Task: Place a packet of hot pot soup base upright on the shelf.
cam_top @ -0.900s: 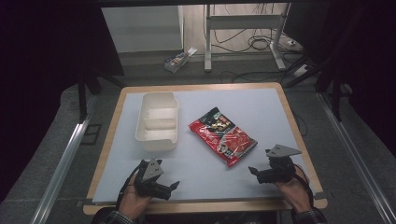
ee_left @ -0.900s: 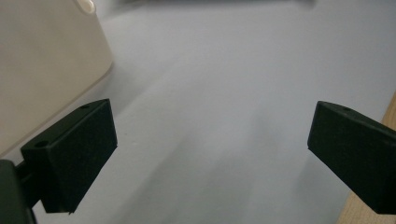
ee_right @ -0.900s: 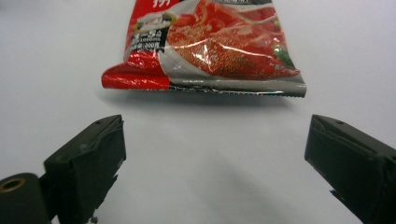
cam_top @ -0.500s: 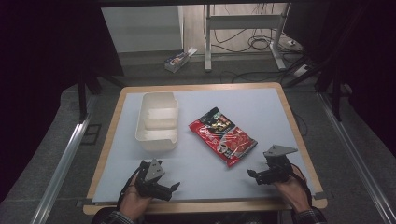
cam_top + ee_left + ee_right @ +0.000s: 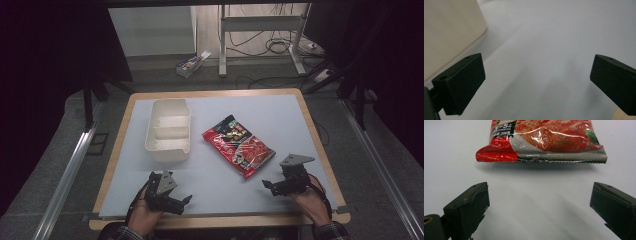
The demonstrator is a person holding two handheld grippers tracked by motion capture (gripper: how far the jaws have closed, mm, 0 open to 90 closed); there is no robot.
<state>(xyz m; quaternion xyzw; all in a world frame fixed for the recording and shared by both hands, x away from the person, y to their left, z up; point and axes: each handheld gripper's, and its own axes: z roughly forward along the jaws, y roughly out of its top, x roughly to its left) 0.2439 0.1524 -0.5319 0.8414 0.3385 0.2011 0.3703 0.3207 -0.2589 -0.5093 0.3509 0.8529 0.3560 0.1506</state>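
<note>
Lying just ahead of right gripper's (image 5: 537,207) parted jaws: red packet (image 5: 544,140)

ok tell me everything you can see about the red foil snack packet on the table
The red foil snack packet is a glossy, crinkled pouch printed with food pictures, a dark panel of text and a silver sealed strip with a serrated edge at its near end. It looks sealed and lies flat, turned diagonally, near the middle of the pale blue table mat, right of the cream plastic container and apart from it. The right gripper faces it, jaws open, not touching.
</note>
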